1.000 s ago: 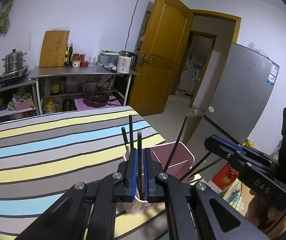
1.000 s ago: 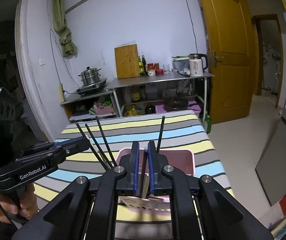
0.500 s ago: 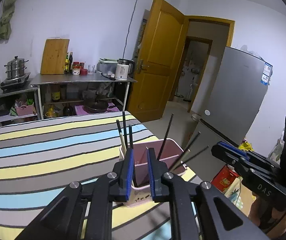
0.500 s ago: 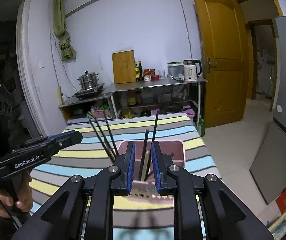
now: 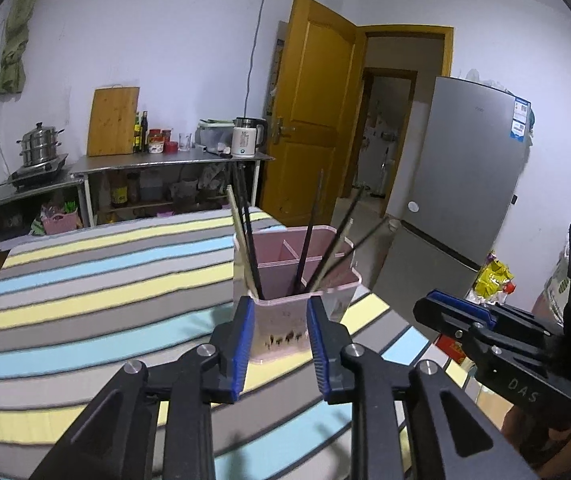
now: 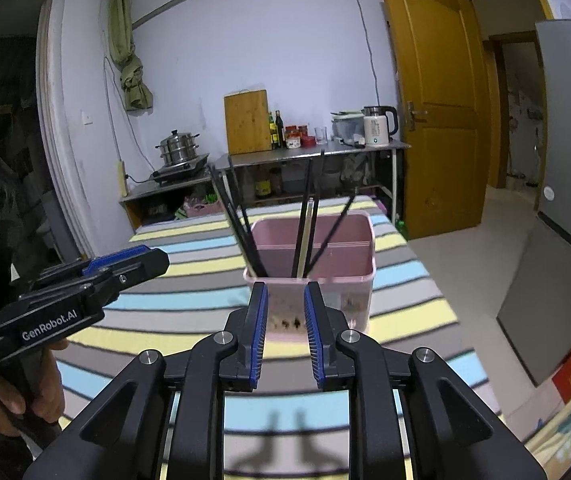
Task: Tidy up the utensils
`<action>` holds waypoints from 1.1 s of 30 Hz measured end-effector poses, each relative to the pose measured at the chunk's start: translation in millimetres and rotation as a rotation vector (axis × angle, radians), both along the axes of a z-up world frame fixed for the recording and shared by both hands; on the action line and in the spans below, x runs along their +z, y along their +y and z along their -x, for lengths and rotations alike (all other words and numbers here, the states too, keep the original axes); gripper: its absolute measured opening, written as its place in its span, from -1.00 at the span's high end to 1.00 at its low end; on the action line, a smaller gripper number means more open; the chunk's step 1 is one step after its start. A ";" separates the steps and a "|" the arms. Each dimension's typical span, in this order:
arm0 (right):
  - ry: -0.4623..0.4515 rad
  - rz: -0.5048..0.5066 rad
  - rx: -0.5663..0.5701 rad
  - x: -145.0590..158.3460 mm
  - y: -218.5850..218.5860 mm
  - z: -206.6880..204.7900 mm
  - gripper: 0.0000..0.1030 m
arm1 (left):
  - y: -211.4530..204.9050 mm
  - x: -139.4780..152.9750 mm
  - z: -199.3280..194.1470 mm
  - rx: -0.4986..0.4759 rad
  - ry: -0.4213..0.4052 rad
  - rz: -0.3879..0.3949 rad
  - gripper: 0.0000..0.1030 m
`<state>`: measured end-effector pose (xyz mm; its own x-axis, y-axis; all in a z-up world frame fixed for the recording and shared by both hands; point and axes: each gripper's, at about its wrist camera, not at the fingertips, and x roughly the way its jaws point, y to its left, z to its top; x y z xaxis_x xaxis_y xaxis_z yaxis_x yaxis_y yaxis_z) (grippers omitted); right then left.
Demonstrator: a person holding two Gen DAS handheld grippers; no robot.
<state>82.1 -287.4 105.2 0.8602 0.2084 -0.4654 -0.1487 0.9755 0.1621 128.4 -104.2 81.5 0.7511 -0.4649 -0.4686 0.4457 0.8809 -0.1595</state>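
Your left gripper [image 5: 279, 316] and right gripper [image 6: 284, 302] both hang empty with jaws apart, just short of the pink holder [image 5: 285, 320] full of chopsticks [image 5: 305, 248] on the striped table [image 5: 85, 280].

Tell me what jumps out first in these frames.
A pink holder stuffed with dark chopsticks stands at the near edge of a striped table. Both hand-held grippers, left and right, hang open just in front of it. Behind: a yellow door.
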 end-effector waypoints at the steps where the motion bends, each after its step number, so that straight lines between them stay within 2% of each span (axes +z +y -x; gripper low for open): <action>1: 0.004 -0.001 -0.001 -2.8 0.9 2.9 0.61 | 1.9 -4.1 4.1 0.008 0.000 -0.002 0.48; 7: 0.017 0.007 -0.030 -20.6 1.1 19.9 0.59 | 11.8 -25.5 28.7 0.051 -0.019 -0.009 0.48; 14: 0.026 0.020 -0.037 -37.4 5.0 37.1 0.58 | 17.7 -34.9 48.7 0.080 -0.051 -0.011 0.48; 21: 0.039 0.053 -0.033 -48.0 11.2 44.3 0.58 | 12.4 -38.3 58.9 0.074 -0.075 -0.044 0.48; 33: 0.039 0.075 -0.032 -52.1 17.1 48.4 0.57 | 14.5 -47.4 60.7 0.096 -0.064 -0.044 0.48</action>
